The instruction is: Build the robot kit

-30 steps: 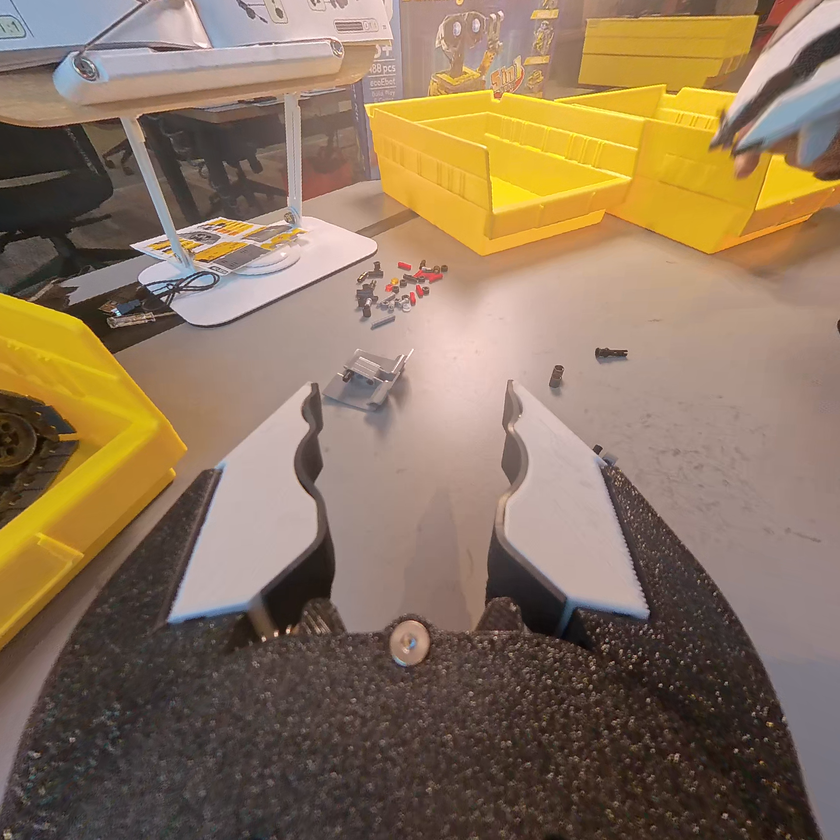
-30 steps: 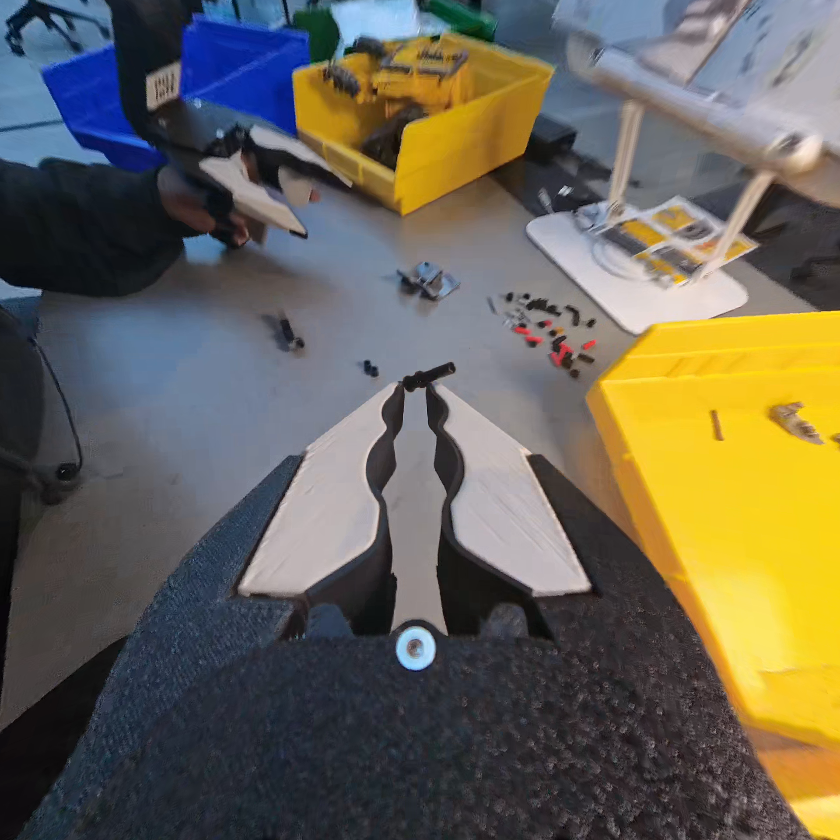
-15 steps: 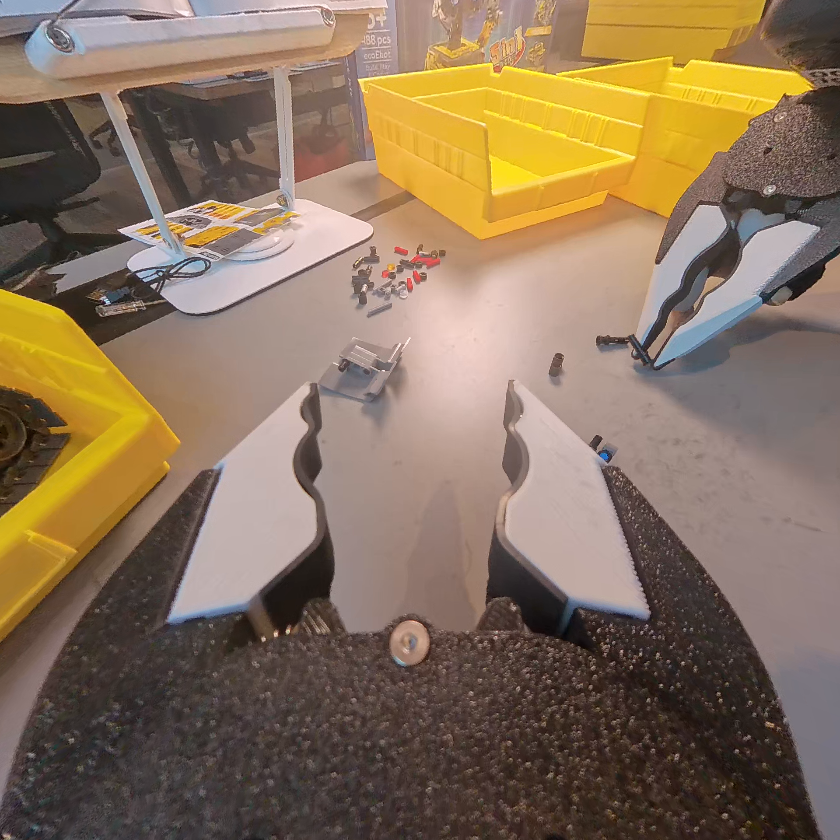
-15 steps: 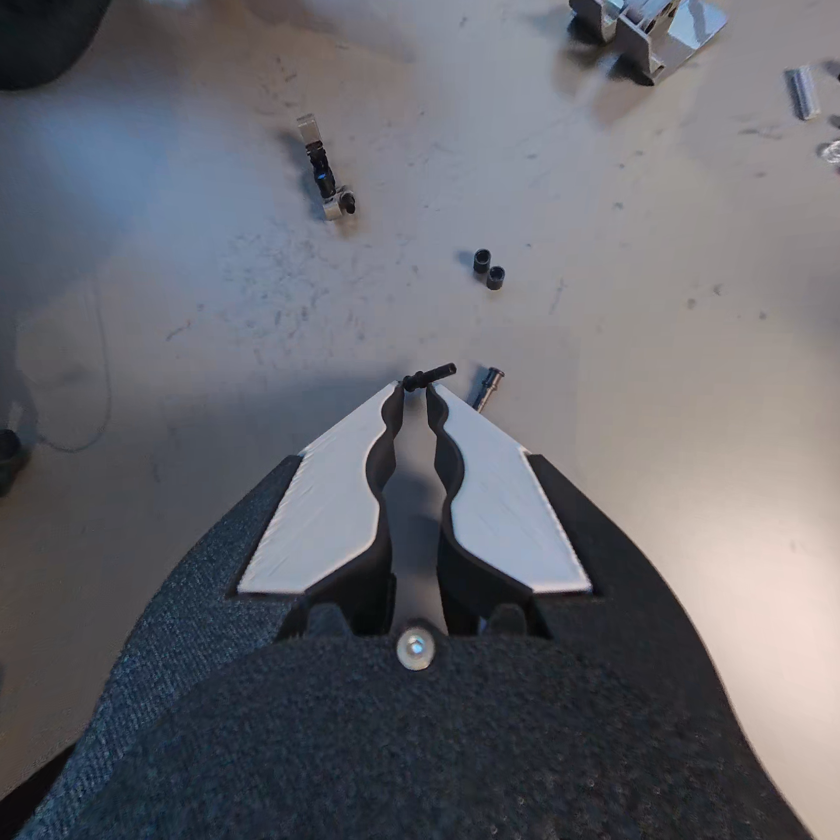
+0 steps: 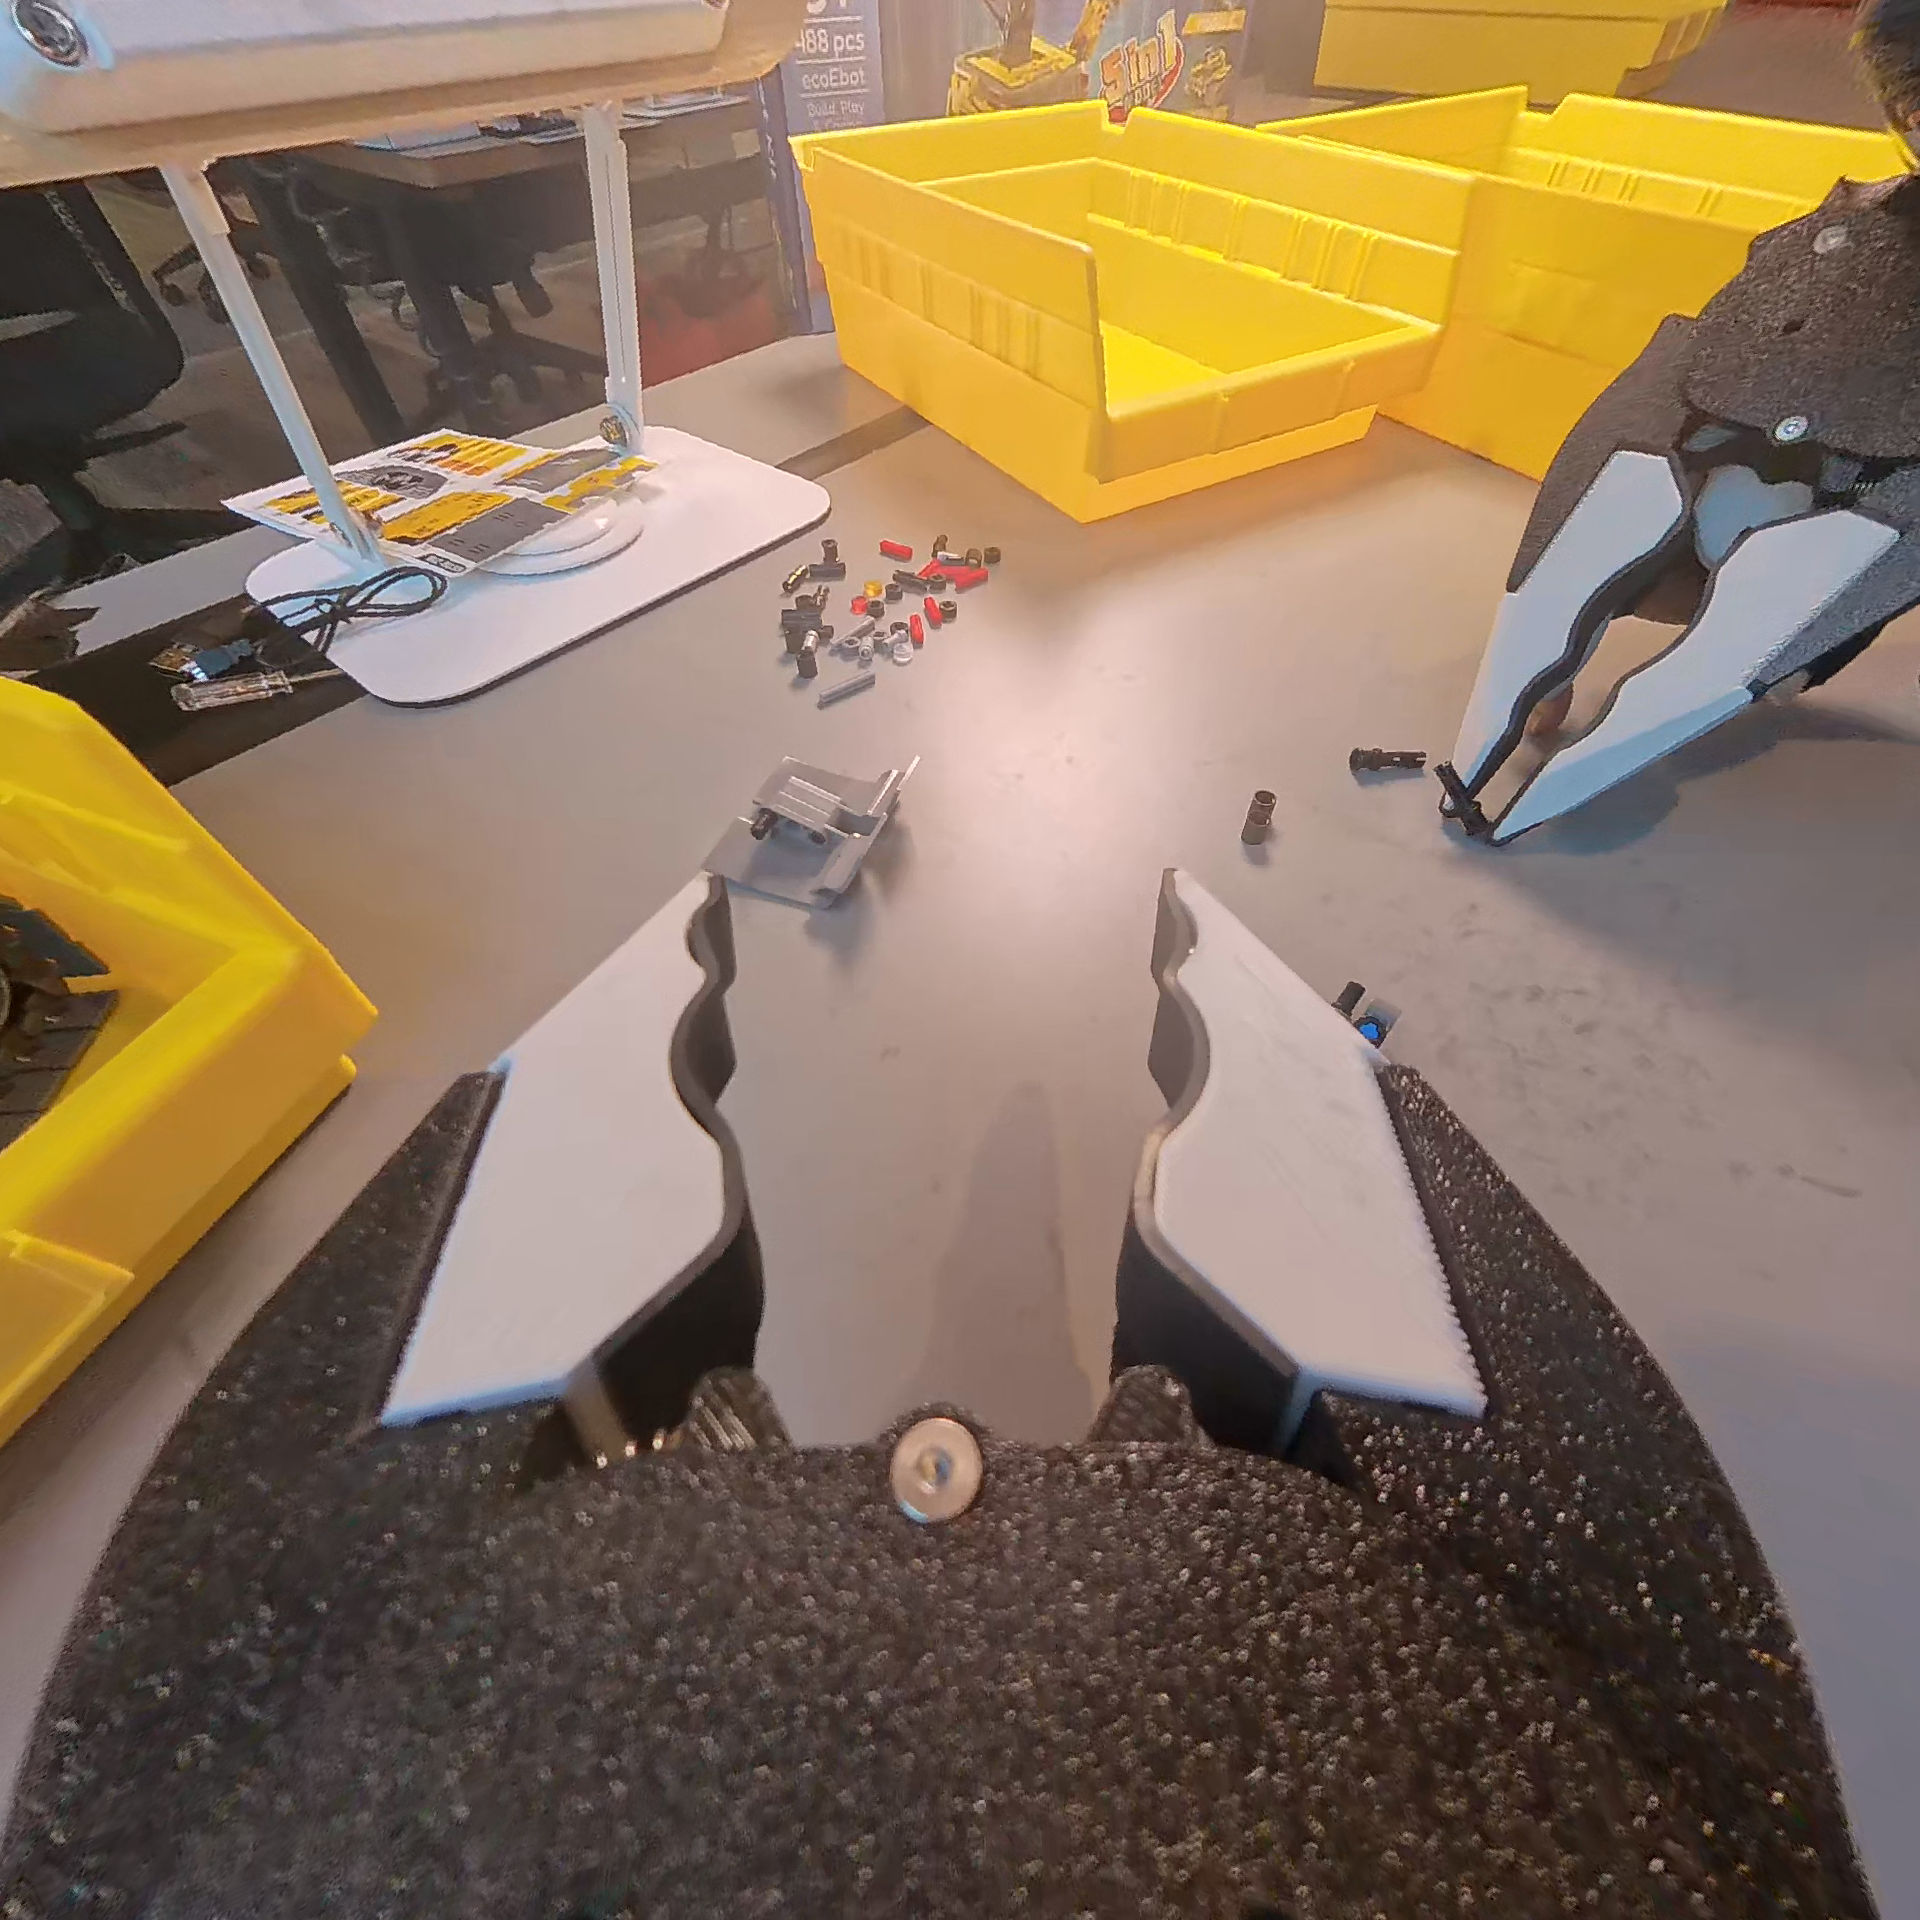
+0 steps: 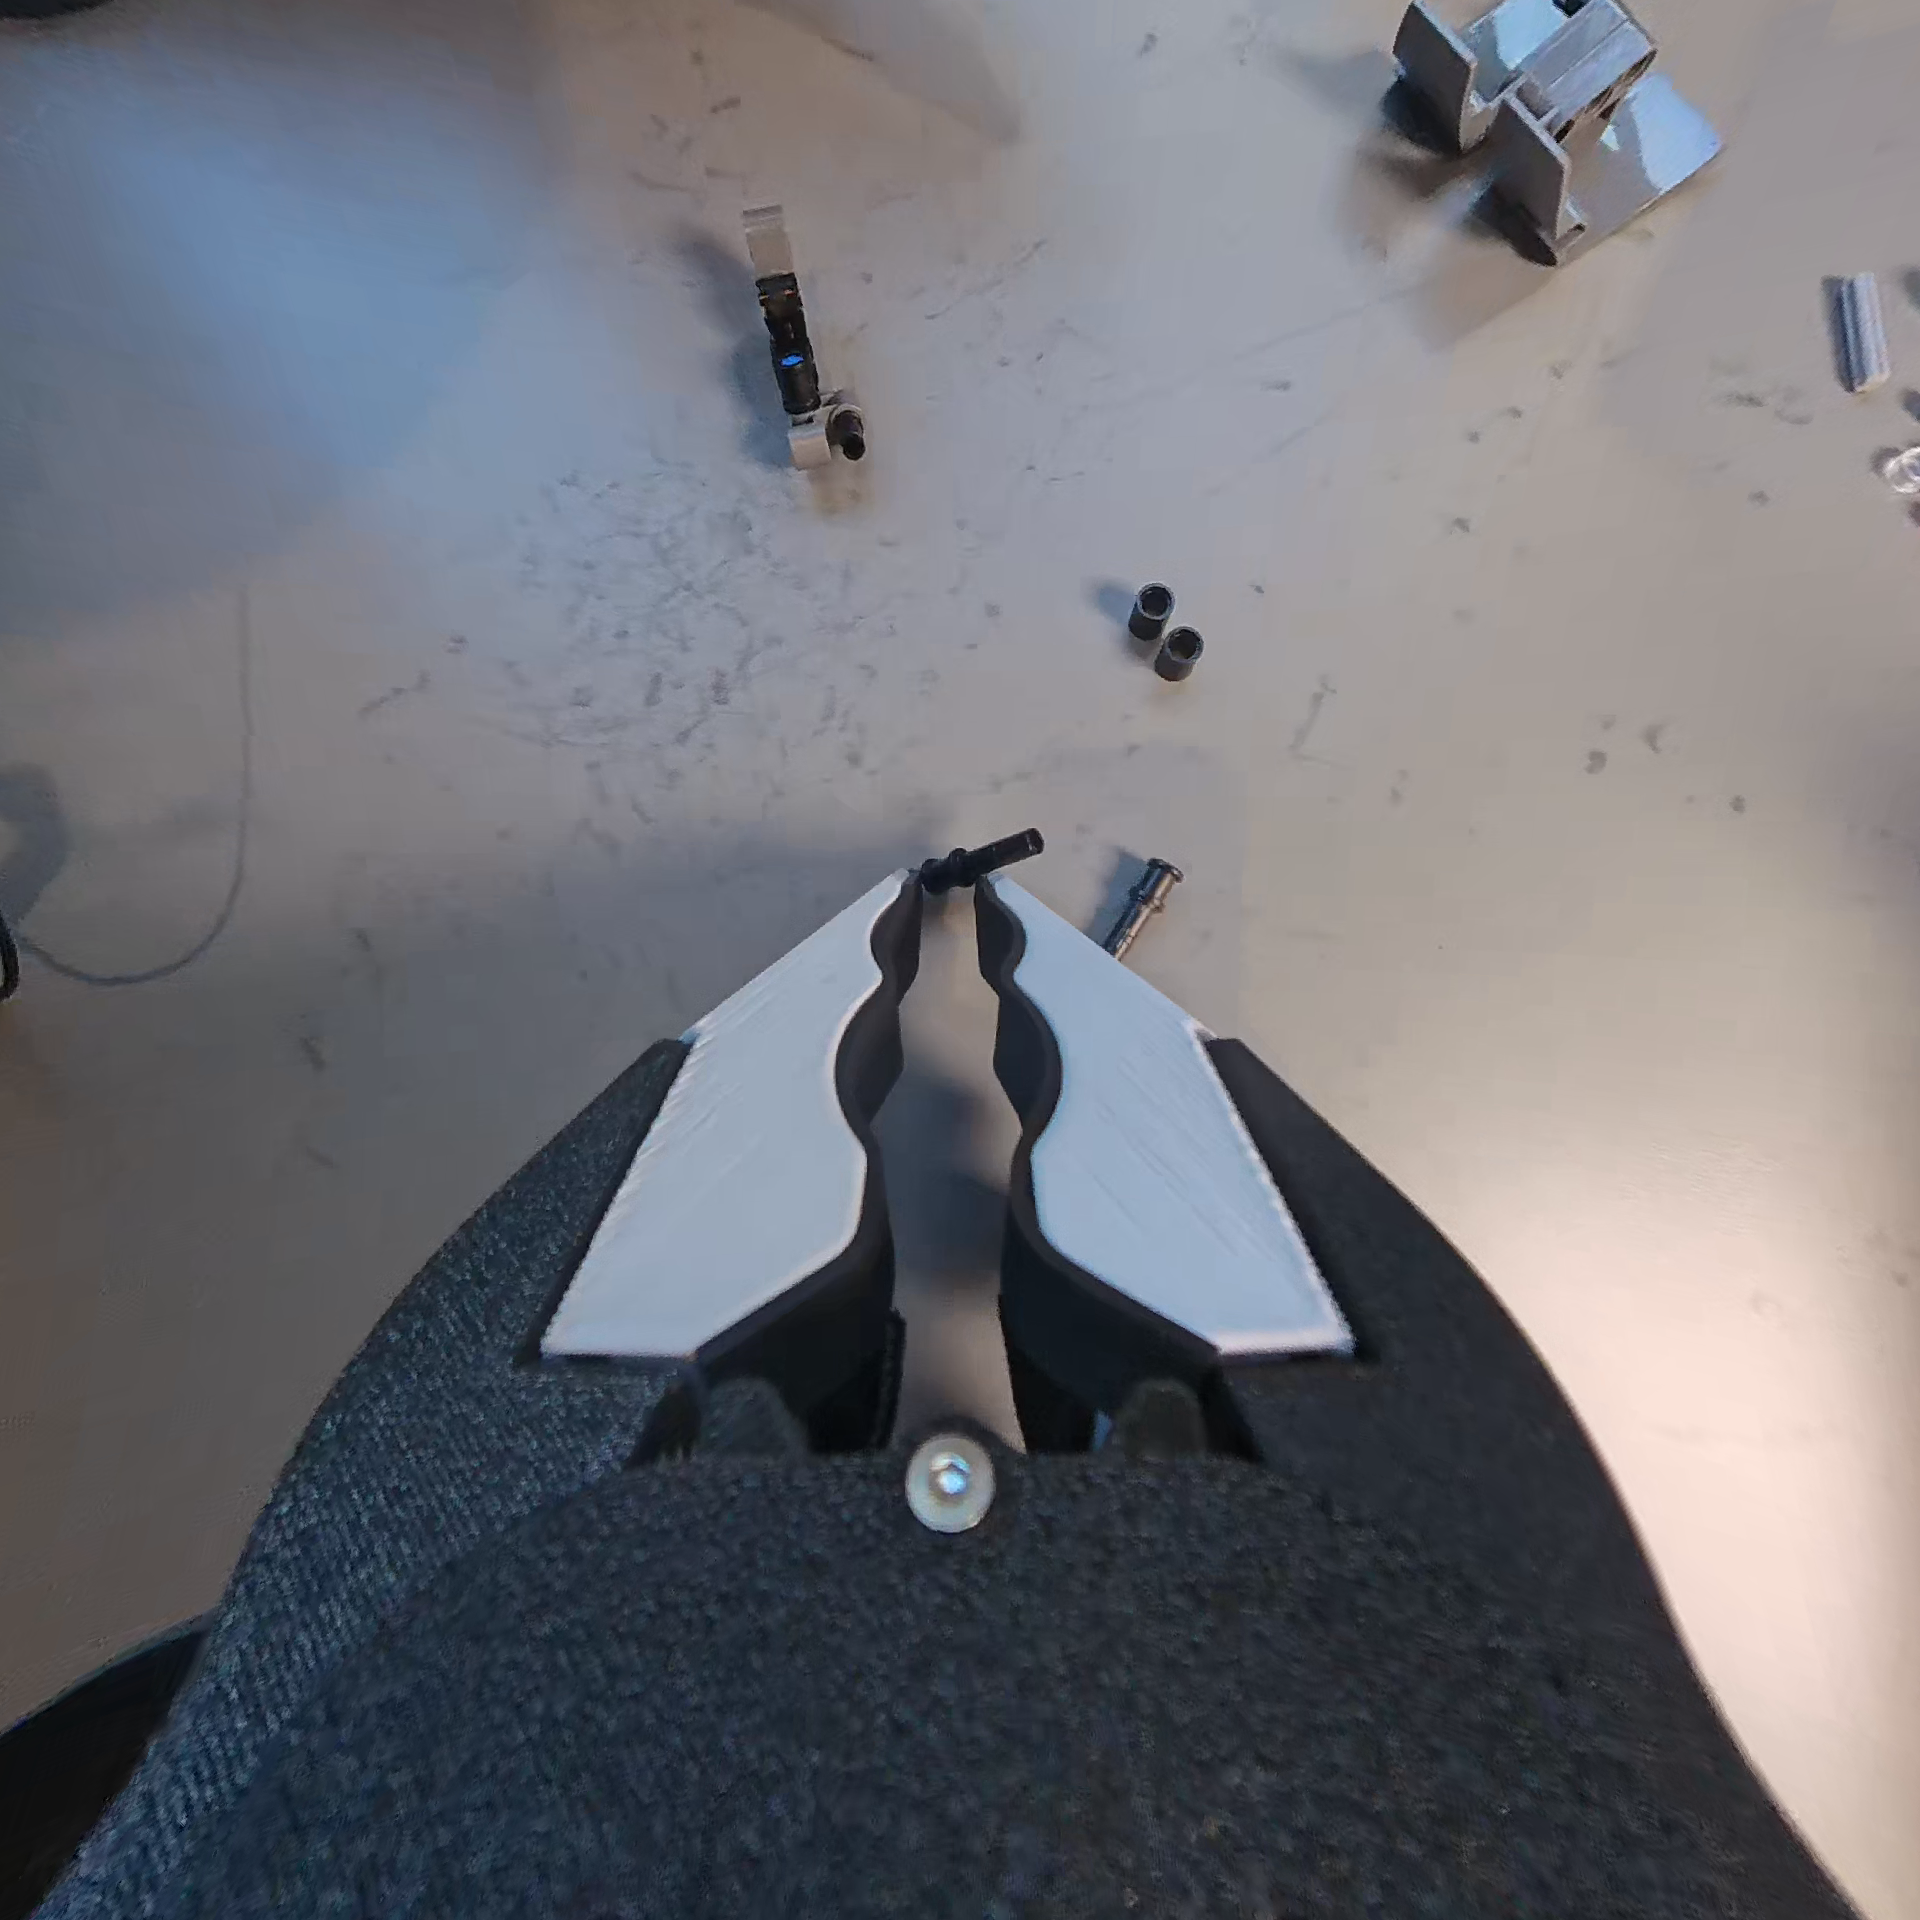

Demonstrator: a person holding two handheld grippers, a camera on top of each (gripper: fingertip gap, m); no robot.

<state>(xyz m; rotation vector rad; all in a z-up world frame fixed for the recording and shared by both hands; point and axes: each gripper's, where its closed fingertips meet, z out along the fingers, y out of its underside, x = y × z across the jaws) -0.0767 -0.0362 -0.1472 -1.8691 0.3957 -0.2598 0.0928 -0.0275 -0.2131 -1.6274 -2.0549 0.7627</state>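
Right wrist view: right gripper (image 6: pixel 948 878) pinches small black pin (image 6: pixel 977 857) at fingertips, pin sticking out to right, tips low over grey table (image 6: pixel 416 727). Second dark pin (image 6: pixel 1141 902) on table just right of tips; two black bushes (image 6: pixel 1166 632) ahead.

Left wrist view: left gripper (image 5: pixel 940 894) spread wide, empty, above table; grey bracket piece (image 5: pixel 805 826) just ahead of left fingertip; yellow bin (image 5: pixel 156 1039) at left.

Your right tongs (image 6: pixel 948 878) show matt white plastic faces on a grainy black body, pinching a glossy black plastic pin (image 6: pixel 977 858). The desk (image 6: pixel 1455 935) is a smooth grey surface, scuffed. Your yellow bins (image 5: pixel 1122 312) look like shiny plastic.
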